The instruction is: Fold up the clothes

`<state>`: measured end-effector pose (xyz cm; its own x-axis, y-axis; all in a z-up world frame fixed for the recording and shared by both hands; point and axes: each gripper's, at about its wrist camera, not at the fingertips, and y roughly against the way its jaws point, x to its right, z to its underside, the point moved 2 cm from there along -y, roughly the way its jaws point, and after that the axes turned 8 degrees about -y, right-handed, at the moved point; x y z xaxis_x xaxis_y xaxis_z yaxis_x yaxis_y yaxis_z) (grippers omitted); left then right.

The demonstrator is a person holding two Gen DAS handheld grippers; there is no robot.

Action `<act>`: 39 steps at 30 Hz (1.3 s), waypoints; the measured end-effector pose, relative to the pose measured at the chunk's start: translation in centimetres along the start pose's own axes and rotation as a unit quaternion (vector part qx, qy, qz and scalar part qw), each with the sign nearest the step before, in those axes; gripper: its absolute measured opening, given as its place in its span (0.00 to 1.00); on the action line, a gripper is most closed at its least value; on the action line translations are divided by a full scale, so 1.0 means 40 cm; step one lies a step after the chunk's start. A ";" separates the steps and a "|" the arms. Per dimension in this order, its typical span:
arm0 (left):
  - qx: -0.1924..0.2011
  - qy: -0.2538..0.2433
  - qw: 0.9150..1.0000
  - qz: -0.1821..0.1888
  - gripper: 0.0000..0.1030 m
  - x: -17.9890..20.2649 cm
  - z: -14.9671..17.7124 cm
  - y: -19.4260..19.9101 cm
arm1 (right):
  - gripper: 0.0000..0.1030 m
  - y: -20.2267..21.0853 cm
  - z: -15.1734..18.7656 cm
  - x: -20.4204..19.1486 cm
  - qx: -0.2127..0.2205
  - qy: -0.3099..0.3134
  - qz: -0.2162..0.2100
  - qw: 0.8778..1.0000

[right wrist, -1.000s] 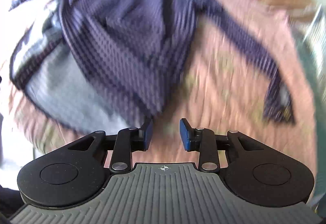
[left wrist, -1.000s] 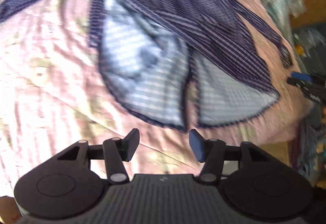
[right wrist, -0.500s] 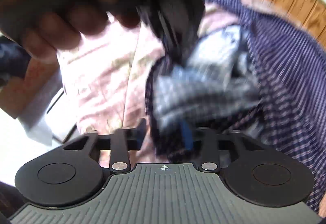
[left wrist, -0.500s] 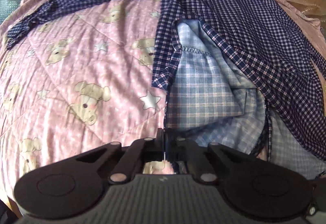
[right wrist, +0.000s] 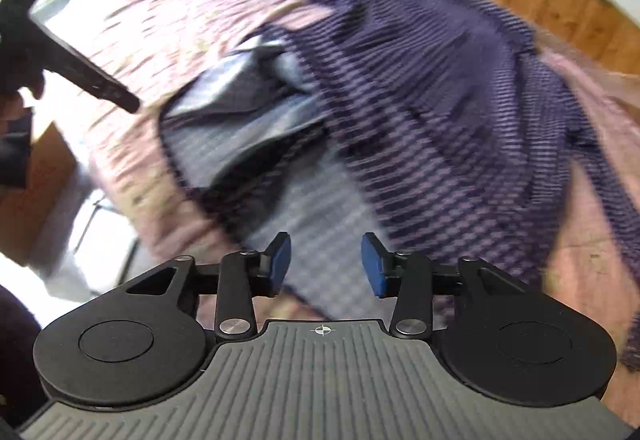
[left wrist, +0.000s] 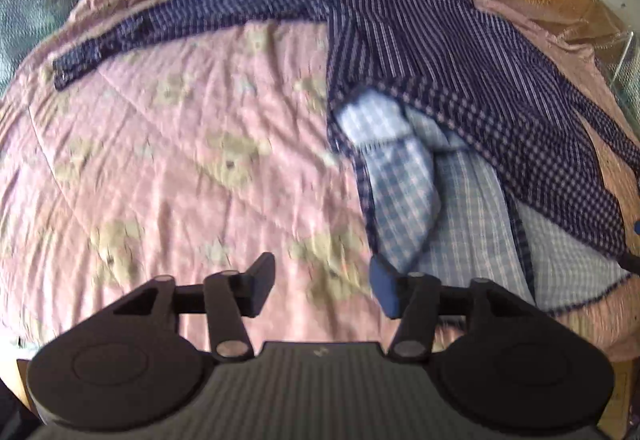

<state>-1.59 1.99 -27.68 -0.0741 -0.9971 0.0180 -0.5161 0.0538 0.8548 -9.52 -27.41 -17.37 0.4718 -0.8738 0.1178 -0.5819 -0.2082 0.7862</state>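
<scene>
1. Left gripper (left wrist: 322, 286): jaws apart, empty, above the quilt (left wrist: 168, 176), beside the shirt's hem.
2. Right gripper (right wrist: 325, 265): jaws apart, empty, over the hem.
3. Shirt (left wrist: 452, 80) lies spread on the bed, one sleeve (left wrist: 168, 24) stretched toward the far left corner.

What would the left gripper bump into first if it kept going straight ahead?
Probably the pink quilt. The open left gripper points at bare quilt, with the checked shirt just to its right side. Depth is hard to judge, so the shirt's pale hem could brush one fingertip.
</scene>
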 end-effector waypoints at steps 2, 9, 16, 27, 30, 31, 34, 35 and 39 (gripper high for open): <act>0.010 0.001 1.000 0.013 0.61 -0.001 -0.065 -0.056 | 0.55 -0.045 0.017 0.021 -0.019 0.024 0.031 0.999; 0.005 -0.052 0.998 0.020 0.00 0.049 -0.154 -0.156 | 0.00 -0.156 0.059 0.101 -0.074 0.058 0.092 0.991; 0.044 -0.131 0.990 0.011 0.00 0.039 0.027 0.062 | 0.00 0.003 0.132 0.250 -0.035 -0.088 0.114 0.989; 0.074 -0.176 0.982 -0.009 0.62 0.121 -0.018 -0.027 | 0.13 -0.031 0.264 0.283 -0.088 -0.159 0.164 0.969; 0.052 -0.174 0.983 0.001 0.62 0.147 -0.094 -0.123 | 0.42 0.002 0.217 0.252 -0.037 -0.138 0.166 0.976; 0.038 -0.166 0.985 0.012 0.58 0.147 -0.111 -0.155 | 0.51 0.008 0.200 0.243 -0.020 -0.128 0.157 0.979; -0.005 -0.129 0.990 0.056 0.17 0.129 -0.121 -0.218 | 0.62 -0.019 0.171 0.206 -0.013 -0.087 0.127 0.988; 0.005 -0.124 0.991 0.058 0.05 0.127 -0.116 -0.200 | 0.63 -0.029 0.162 0.194 -0.012 -0.073 0.116 0.990; 0.062 -0.138 0.988 0.041 0.04 0.111 -0.056 -0.046 | 0.19 -0.098 0.176 0.203 -0.054 -0.061 0.092 0.992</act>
<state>0.96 -2.66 -28.01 -0.3411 -0.9372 -0.0724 -0.5981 0.1570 0.7859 -8.08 -36.78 -23.77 0.2760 -0.9410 0.1960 -0.5726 0.0028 0.8198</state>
